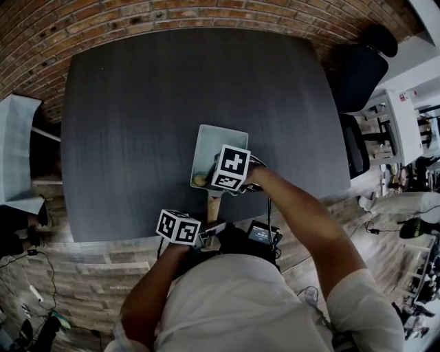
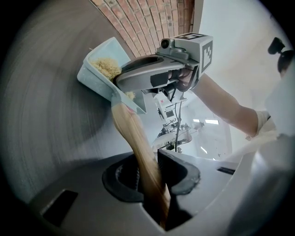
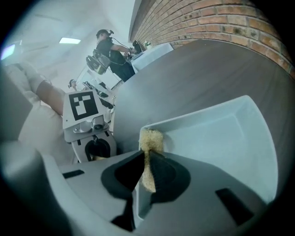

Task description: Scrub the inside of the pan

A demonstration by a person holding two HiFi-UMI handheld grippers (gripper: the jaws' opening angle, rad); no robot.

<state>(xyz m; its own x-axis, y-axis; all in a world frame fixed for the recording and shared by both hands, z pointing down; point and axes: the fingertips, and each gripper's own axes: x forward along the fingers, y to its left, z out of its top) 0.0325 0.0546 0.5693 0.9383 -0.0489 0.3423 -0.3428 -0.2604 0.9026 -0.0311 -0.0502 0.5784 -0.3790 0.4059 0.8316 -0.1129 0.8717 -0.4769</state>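
**Dark grey table (image 1: 137, 124), pan (image 1: 214, 148) held at both ends**

Red brick wall (image 1: 206, 14) runs beyond the pan's far side. The pan is pale blue and square and sits flat on the table. Its light wooden handle (image 2: 137, 138) sticks out from the near wall. Left gripper (image 2: 154, 177) is clamped tight on that handle. Right gripper (image 3: 146, 168) is over the pan's near end, jaws squeezed on a yellowish fibrous scrub pad (image 3: 151, 139). The pad is in the pan's inside corner, left of the handle. Black office chair (image 1: 357, 69) stands well off to the pan's right.
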